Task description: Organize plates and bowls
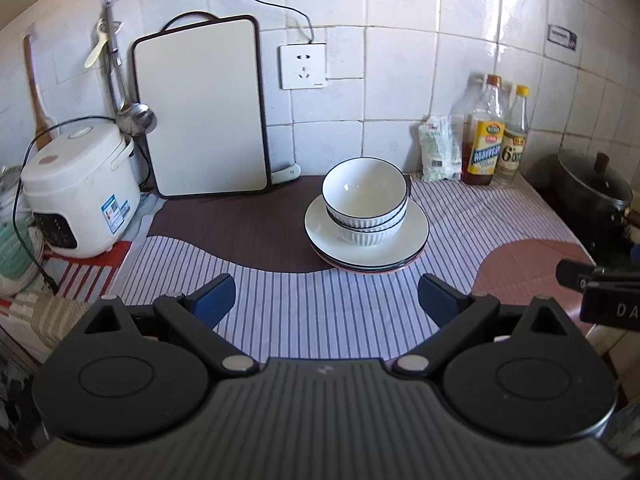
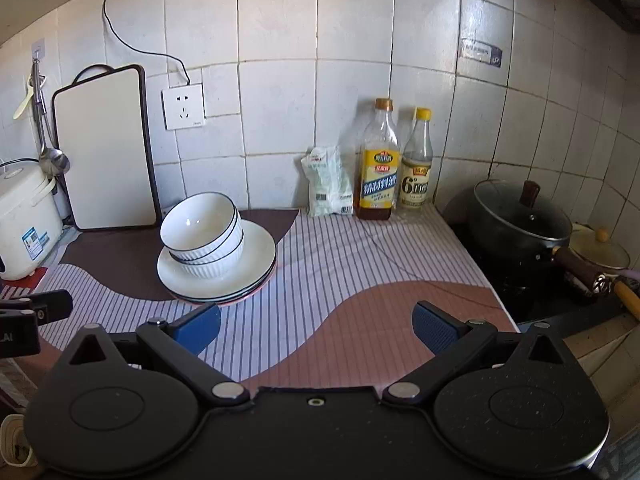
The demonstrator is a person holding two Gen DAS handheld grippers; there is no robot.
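My left hand-held gripper (image 1: 326,300) and right hand-held gripper (image 2: 316,326) both hang empty, fingers spread apart, near the front of the tabletop (image 1: 280,312). The bowls (image 1: 366,200) sit nested on the stacked plates (image 1: 416,236) toward the wall. If anything needs straightening, I should take the top bowl by its rim, lifting straight up so the plates stay put.

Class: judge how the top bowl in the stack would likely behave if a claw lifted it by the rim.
The top bowl looks glazed, so probably slippery. It appears rigid ceramic, likely chippable. It sits tilted in the lower bowl, so it may rock.
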